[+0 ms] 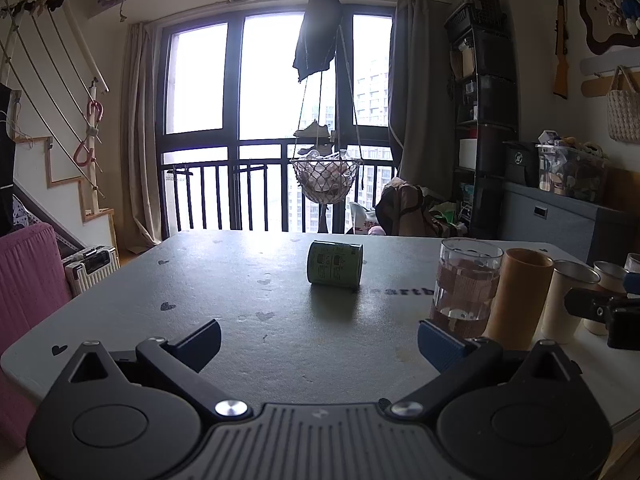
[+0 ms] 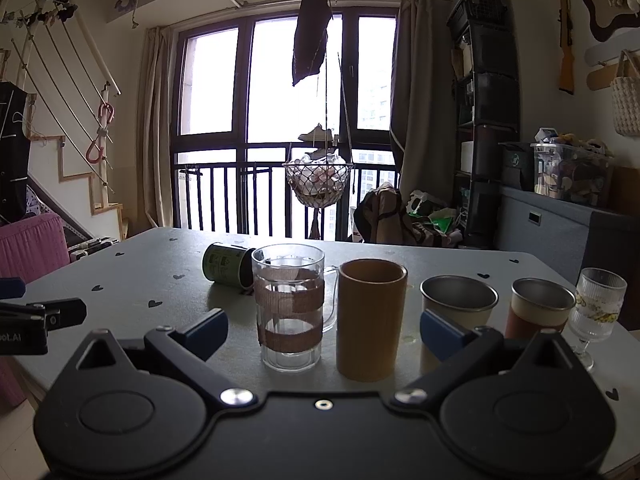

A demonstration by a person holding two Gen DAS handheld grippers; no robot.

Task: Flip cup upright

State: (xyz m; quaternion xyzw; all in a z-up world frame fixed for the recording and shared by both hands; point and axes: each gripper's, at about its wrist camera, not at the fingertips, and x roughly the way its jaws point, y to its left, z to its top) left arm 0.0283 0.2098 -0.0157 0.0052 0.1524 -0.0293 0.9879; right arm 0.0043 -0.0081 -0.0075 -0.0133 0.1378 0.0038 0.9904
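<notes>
left gripper (image 1: 319, 340) spread wide, empty | green cup (image 1: 335, 267) on its side straight ahead, long axis crosswise | right gripper (image 2: 323, 332) also wide, farther away

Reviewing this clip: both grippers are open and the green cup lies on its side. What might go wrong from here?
The green cup lies on its round side, so a nudge from the left gripper may roll it away. From the right gripper, the glass mug and tan cylinder cup stand in the path and might be knocked over.
</notes>
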